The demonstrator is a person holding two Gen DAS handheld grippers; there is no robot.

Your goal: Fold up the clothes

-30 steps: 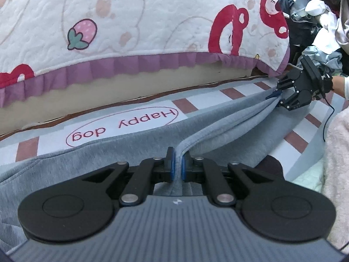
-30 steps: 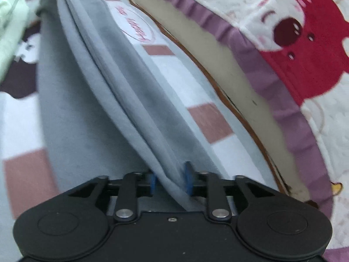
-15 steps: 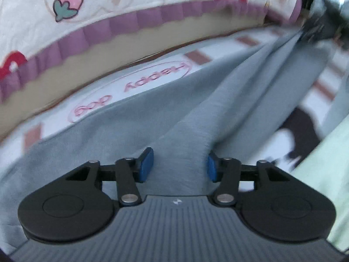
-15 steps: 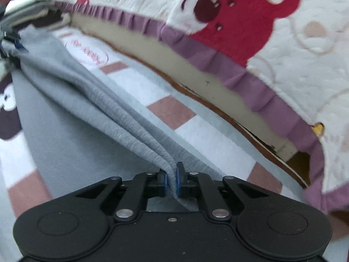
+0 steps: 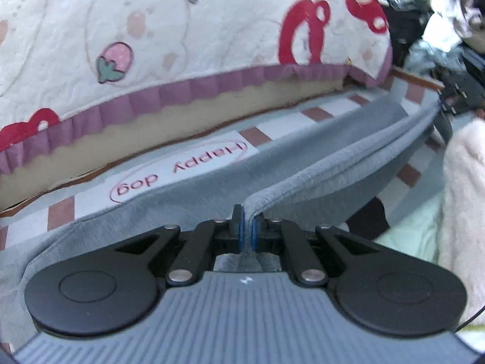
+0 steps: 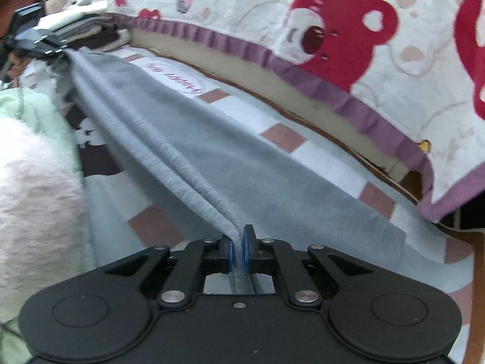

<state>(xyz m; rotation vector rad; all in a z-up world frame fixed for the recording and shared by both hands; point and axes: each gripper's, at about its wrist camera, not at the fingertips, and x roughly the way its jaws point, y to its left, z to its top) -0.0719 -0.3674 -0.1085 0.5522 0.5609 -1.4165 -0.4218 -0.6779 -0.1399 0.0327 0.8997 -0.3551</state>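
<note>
While left tool (image 5: 246, 227) pinches grey garment (image 5: 318, 163) | right tool (image 6: 238, 250) pinches too

The garment (image 5: 303, 163) lay spread on the checked sheet (image 5: 333, 112), its doubled edge stretched between the left gripper (image 5: 246, 230) and the right gripper (image 6: 238, 250). Behind it the quilt (image 5: 182, 30) hung over the mattress edge (image 5: 182, 121). A fluffy cloth (image 6: 33, 182) lay on the near side, between the grippers, and a clothes pile (image 5: 439, 30) stood beyond the right gripper
</note>
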